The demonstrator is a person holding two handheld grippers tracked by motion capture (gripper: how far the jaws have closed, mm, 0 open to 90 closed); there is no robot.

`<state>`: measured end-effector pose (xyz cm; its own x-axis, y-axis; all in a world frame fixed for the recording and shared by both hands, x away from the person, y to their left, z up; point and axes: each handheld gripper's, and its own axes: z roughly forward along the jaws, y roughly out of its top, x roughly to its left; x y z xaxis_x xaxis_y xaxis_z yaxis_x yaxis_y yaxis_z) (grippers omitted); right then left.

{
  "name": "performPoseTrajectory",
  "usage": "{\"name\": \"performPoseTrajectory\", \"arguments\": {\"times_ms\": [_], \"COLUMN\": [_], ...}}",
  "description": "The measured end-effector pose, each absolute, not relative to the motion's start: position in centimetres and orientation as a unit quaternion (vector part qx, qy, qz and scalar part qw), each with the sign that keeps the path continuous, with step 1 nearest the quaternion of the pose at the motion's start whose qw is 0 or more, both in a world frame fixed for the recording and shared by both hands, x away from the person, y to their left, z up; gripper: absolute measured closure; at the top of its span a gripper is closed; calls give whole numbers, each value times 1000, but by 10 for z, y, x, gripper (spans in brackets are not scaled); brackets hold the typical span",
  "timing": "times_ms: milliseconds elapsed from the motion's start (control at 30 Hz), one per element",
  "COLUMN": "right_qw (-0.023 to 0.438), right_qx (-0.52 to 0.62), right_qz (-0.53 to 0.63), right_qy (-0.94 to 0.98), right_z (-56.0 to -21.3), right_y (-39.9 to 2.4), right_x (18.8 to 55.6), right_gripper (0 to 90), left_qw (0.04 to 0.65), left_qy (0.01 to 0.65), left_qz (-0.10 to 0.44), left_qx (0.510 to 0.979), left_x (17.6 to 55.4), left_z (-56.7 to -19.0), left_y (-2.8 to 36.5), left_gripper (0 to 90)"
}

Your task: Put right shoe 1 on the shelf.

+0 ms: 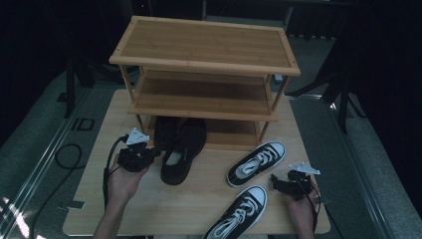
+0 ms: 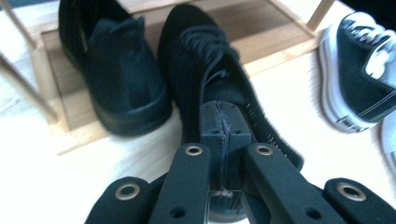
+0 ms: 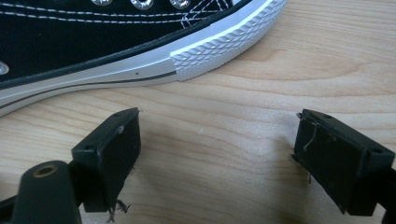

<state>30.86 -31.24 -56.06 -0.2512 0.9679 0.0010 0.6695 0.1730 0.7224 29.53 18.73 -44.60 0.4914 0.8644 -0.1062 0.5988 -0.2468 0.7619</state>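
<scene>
Shoes to rack: approx. one of four done.
Black shoe (image 1: 165, 130) sat on bottom shelf (image 1: 234, 130); left gripper (image 1: 155, 152), jaws closed, pinched second black shoe (image 1: 181, 155) at 9 o'clock; right gripper (image 1: 274, 181) wide, empty; sneakers (image 1: 257, 163) left.

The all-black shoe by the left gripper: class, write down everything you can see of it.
The all-black shoe is a low lace-up with black laces, a black sole and a suede-like upper. It lies on the wooden table, its toe reaching onto the shoe rack's bottom shelf beside its all-black partner, heel end toward the person. In the left gripper view, the left gripper has its jaws shut together at the shoe's near rim; whether they pinch the fabric cannot be told.
</scene>
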Motion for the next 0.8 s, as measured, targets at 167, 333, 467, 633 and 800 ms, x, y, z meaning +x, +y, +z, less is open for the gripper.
{"name": "performPoseTrajectory", "arguments": {"times_ms": [167,333,467,633,800], "right_qw": [240,240,240,240,240], "right_qx": [563,563,563,563,563], "right_qz": [311,311,311,311,311], "right_qy": [727,727,727,727,727], "right_z": [-561,-561,-561,-561,-561], "right_y": [-312,-312,-312,-312,-312], "right_x": [309,309,309,309,309], "right_gripper": [144,144,144,144,144], "left_qw": [376,357,341,333,335], "left_qy": [491,497,506,508,511], "left_qz": [155,140,126,112,111], "left_qx": [771,779,782,786,784], "left_x": [293,291,290,287,284], "left_z": [-465,-487,-503,-519,-519], "left_y": [195,194,191,183,182], "left_gripper": [900,900,900,900,900]}}
